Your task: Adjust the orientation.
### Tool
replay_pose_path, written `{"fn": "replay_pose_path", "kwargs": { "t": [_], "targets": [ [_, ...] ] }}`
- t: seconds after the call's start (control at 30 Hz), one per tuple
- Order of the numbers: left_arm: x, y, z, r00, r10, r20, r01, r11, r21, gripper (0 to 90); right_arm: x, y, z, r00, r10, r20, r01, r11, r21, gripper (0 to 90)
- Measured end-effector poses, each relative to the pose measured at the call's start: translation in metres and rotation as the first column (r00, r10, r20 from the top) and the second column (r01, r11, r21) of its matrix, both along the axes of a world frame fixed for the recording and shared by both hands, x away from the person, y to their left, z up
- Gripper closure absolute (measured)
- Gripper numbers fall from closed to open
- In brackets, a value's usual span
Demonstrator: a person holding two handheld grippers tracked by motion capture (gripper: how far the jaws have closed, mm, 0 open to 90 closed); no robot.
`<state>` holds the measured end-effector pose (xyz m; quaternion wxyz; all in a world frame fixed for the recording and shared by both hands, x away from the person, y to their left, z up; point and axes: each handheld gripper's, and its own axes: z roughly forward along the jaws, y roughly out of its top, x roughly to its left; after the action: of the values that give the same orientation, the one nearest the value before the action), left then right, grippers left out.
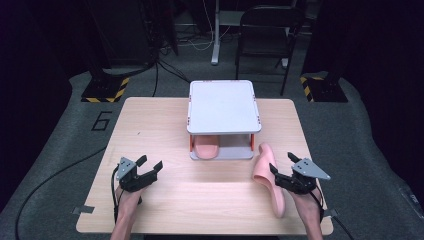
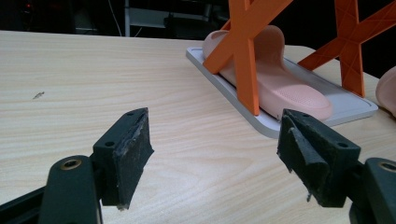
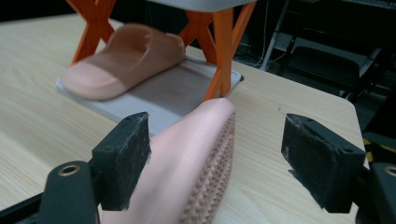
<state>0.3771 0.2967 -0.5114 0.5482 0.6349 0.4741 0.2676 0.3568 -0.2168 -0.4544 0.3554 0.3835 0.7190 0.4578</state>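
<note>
Two grippers, two pink slippers.

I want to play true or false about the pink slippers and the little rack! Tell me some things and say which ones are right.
1. One slipper lies on the bottom shelf of the rack. True.
2. The other slipper sits on top of the rack. False: it is on the table, tipped on its side, beside the rack.
3. The rack has orange legs. True.
4. The left gripper holds a slipper. False: its fingers are open over bare table.
5. The right gripper has the tipped slipper between its open fingers. True.
</note>
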Motion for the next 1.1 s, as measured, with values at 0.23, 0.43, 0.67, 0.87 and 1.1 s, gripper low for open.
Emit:
{"fn": "replay_pose_path", "kwargs": {
  "t": [0.23, 0.43, 0.67, 0.87, 1.1],
  "targets": [
    [0.000, 0.002, 0.000, 0.9999, 0.005, -0.013, -0.005, 1.0000, 0.000, 25.7, 0.001, -0.012, -0.007, 0.9982, -0.060, -0.004, 0.060, 0.9980, -0.022, 24.5],
    [0.000, 0.002, 0.000, 0.9998, 0.008, -0.016, -0.008, 1.0000, 0.002, 25.8, -0.002, -0.045, -0.008, 0.9864, -0.164, -0.011, 0.164, 0.9863, -0.019, 26.1],
    [0.001, 0.003, -0.001, 0.9997, 0.011, -0.019, -0.012, 0.9999, -0.002, 25.9, 0.003, -0.086, -0.033, 0.9664, -0.252, -0.052, 0.255, 0.9653, 0.058, 30.2],
    [0.001, 0.004, -0.003, 0.9996, 0.017, -0.021, -0.018, 0.9998, -0.008, 25.9, 0.005, -0.097, -0.053, 0.9487, -0.302, -0.094, 0.307, 0.9505, 0.047, 33.1],
    [0.001, 0.006, -0.003, 0.9996, 0.024, -0.015, -0.024, 0.9996, -0.014, 26.1, -0.004, -0.099, -0.048, 0.9457, -0.319, -0.062, 0.323, 0.9437, 0.071, 26.4]
  ]
}}
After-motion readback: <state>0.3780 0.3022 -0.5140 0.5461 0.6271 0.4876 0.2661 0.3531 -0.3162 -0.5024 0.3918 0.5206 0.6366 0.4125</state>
